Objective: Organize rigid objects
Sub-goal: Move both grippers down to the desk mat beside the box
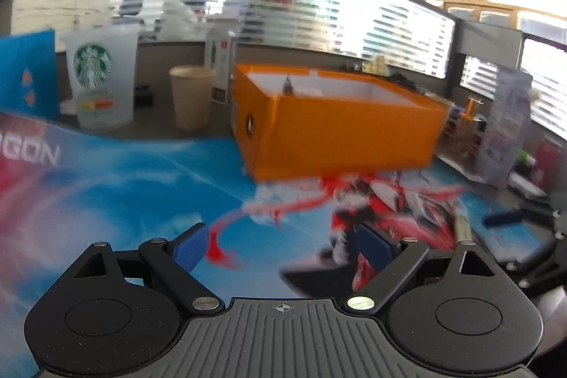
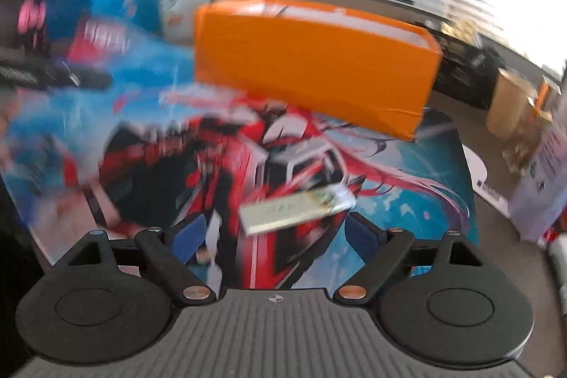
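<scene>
**benchwatcher:** Orange box sits on the printed mat covering the bench, lid off, white inside. Something small and dark pokes up in it, too blurry to name. Left of the box stand a tan paper cup and a big clear cup with a green logo, both upright, just off the mat's far edge.

**umi_fan:** And the grippers?

**benchwatcher:** Left hand-held gripper has its blue pads spread wide, nothing between them, hanging over the mat in front of the box. Right hand-held gripper is spread wide too, gripping nothing. A flat pale stick, maybe a USB drive, lies on the mat just ahead of it, tilted, between the pads' line and the box.

**umi_fan:** Is the stick touching the box?

**benchwatcher:** No, well apart. Right view is heavily smeared, so the left-side clutter there is just blue, pink and black blobs.
</scene>
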Demonstrator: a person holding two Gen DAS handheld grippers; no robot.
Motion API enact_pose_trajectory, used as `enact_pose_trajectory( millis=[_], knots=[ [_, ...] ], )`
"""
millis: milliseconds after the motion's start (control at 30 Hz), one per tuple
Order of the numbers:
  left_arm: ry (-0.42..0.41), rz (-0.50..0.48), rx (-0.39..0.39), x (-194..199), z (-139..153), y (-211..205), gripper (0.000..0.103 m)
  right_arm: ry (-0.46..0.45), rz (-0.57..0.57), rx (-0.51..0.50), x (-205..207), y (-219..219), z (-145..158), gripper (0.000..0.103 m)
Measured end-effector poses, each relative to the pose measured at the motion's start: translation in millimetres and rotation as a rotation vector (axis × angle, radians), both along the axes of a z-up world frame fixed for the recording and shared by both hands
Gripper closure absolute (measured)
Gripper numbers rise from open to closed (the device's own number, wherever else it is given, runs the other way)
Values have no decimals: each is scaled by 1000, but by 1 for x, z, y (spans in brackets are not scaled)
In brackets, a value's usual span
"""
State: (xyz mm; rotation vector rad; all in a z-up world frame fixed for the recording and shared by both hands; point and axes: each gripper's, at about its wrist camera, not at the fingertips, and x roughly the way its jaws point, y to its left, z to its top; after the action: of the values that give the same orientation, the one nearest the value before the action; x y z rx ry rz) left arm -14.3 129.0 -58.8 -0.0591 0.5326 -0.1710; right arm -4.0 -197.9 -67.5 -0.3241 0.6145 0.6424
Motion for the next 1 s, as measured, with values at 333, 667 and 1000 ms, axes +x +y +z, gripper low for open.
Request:
enact_pose_trajectory(
  millis=[333,667,1000],
  knots=[
    [107,54,129,39,-12,-31,0,47,-15,84,11,-2,-6,8],
    [53,62,91,51,-5,-40,0,23,-44,100,12,-3,-7,27],
    [85,-56,54,33,5,-54,0,-11,-39,117,12,1,-6,55]
  ],
)
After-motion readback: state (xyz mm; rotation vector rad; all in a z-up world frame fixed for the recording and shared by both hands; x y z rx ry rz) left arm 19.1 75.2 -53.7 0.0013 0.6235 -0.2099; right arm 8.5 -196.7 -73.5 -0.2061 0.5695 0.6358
